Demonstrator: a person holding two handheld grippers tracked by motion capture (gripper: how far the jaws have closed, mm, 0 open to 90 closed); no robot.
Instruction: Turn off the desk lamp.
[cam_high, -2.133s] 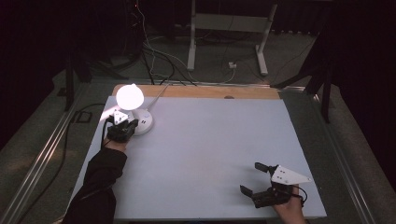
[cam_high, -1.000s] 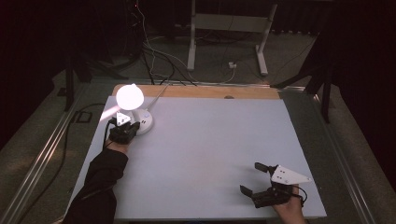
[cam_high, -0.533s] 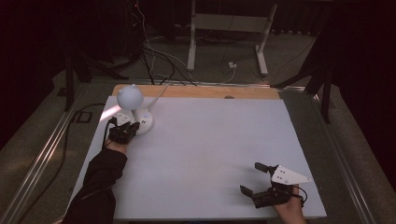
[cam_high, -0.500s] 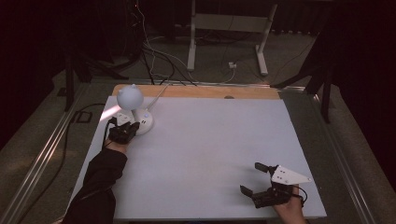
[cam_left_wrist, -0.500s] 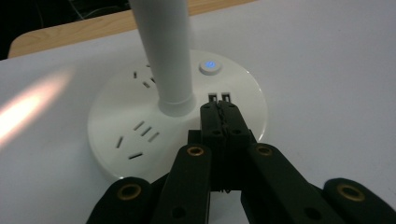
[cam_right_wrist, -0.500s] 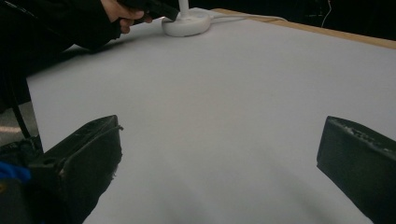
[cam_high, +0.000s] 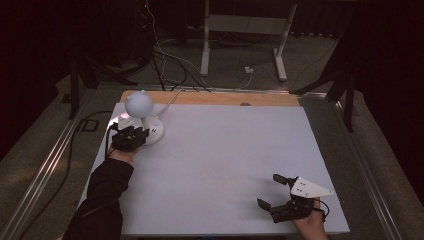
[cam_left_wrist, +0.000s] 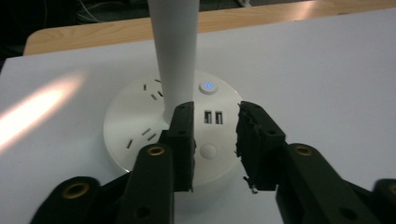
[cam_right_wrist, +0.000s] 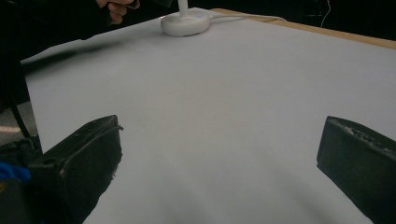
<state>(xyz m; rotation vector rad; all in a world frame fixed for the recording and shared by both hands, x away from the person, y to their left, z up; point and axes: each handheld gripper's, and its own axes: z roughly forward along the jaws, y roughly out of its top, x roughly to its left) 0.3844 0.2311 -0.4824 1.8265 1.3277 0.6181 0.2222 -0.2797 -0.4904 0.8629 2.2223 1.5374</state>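
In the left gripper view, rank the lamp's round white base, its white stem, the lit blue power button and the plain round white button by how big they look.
1. Round white base
2. White stem
3. Plain round white button
4. Lit blue power button

The two buttons look nearly alike, and the plain one sits nearer the camera, so their order is unsure.

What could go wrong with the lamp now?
The left tool sits right over the lamp's round base with its jaws apart, having just opened. A bump could press a button by mistake. The tall stem stands beside one jaw, so a nudge might tip the lamp.
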